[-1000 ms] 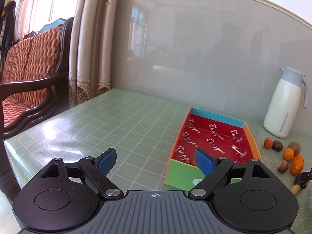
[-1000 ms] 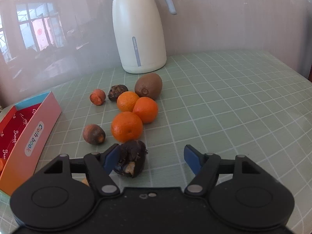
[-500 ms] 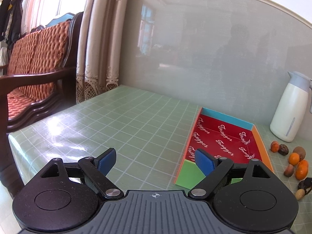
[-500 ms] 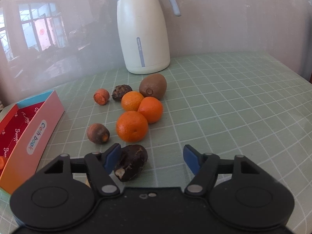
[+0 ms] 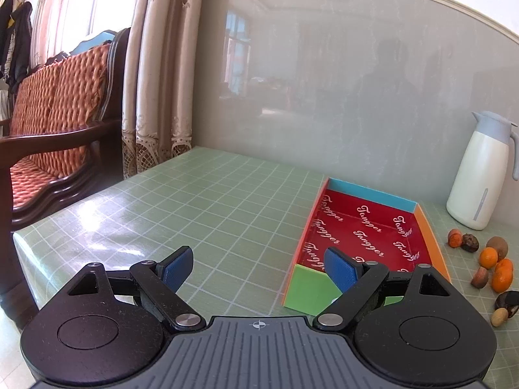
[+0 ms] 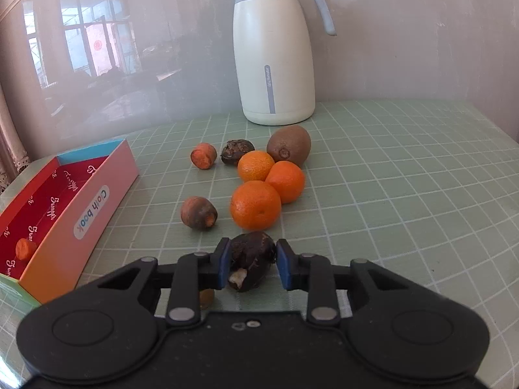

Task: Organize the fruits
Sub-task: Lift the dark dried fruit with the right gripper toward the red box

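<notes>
On the left side sits our long cardboard box with the red inside point(image 6: 58, 194), open at the top, and one small orange fruit piece point(image 6: 25, 248) already lies in it. Our left gripper point(image 5: 259, 267) waits by the near end of this box with its jaws wide and nothing between them.

Next to the box on the green checked tabletop point(image 6: 405, 178) lie a brown stubby fruit with an orange end point(image 6: 198, 212) and another small orange-ended fruit point(image 6: 203, 156) further back. A little tan nut-like thing point(image 6: 206, 299) peeks out under our right gripper.

In the middle, our right gripper point(image 6: 249, 264) has just been closing its jaws, and now they are narrow and pinch the dark wrinkly fruit with a pale broken spot point(image 6: 249, 259) from both sides. The fruit sits low at the tabletop, close in front of us. We think it is light and a bit soft, with rough skin that should not slip. A gentle squeeze across its fat middle seems best, since a hard one may squash it.

Just behind it sit three round orange tangerines point(image 6: 255, 205), touching each other, so a push forward could make them roll. Behind them are a brown fuzzy kiwi point(image 6: 288, 145) and another dark wrinkly fruit point(image 6: 237, 151).

At the back stands the tall white jug with a grey-blue lid point(image 6: 274, 55), well out of our way.
</notes>
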A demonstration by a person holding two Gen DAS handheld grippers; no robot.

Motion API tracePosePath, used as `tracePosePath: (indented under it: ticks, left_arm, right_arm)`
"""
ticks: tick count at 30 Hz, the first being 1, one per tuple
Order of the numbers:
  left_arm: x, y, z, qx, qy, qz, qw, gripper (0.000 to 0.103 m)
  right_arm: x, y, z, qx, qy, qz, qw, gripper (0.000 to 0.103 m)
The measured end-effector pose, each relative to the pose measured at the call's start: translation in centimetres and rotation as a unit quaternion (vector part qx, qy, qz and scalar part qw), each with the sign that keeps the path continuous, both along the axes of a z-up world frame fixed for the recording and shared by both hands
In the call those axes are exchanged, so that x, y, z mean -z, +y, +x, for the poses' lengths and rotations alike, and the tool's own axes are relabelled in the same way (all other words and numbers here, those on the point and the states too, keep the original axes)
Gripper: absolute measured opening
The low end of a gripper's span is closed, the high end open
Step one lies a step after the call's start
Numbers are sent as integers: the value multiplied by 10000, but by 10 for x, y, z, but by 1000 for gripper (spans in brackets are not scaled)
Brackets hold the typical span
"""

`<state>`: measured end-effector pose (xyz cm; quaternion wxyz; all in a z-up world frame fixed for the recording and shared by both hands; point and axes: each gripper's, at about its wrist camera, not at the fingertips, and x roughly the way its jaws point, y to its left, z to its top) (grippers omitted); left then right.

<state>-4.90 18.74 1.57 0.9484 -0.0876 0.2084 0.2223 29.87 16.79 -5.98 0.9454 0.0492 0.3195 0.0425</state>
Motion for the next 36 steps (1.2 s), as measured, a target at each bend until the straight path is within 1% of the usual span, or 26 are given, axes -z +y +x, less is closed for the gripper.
tracePosePath:
  ticks: [4,7,8,12,15,16,17,19,21,23,27,31,36]
  left_arm:
    - [0,2,0,-42,-5,-56,10000,87]
    - [0,2,0,-43,-8,-71,10000,87]
    - [0,2,0,-38,-9,-64,10000,87]
    - [0,2,0,-39,-11,-47,10000,87]
    - [1,3,0,-64,-13,-70,10000,87]
    - [0,3,0,-71,-17,-82,9999,88]
    - [0,3,0,-72,-19,-95,9999,87]
    - [1,2,0,-66,-17,-90,9999,87]
    - [1,1,0,-48,-20,-86,9999,87]
    - [1,0,0,-30,-23,-81,10000,87]
    - [1,0,1,-29,-18,-77,10000,87]
    - [0,2,-1,-90,-44,-85,9999,87]
    - [1,9,-5,-218,-33,-114,9997,88]
  right_arm:
    - [-2,2,-2,-45,-59,-32,10000,26]
    - [-4,7,-6,-61,-211,-246,9995,24]
    - [-5,7,-8,-56,-229,-240,9994,24]
    - [-7,6,-9,-31,-286,-186,9994,23]
    - [-6,8,-8,-7,-257,-332,9991,21]
    - [-6,5,-8,53,-216,-247,9994,22]
    - [-4,2,-6,42,-138,-95,9999,26]
    - [-1,-1,-4,86,-18,31,10000,28]
    - [0,-4,-2,46,42,212,9998,28]
    - [1,-3,-3,3,47,244,9997,25]
    - [-1,3,-7,-108,-55,154,9998,23]
    - [-9,8,-13,-100,-326,-120,9993,23]
    - [-15,12,-14,-203,-439,-21,9988,23]
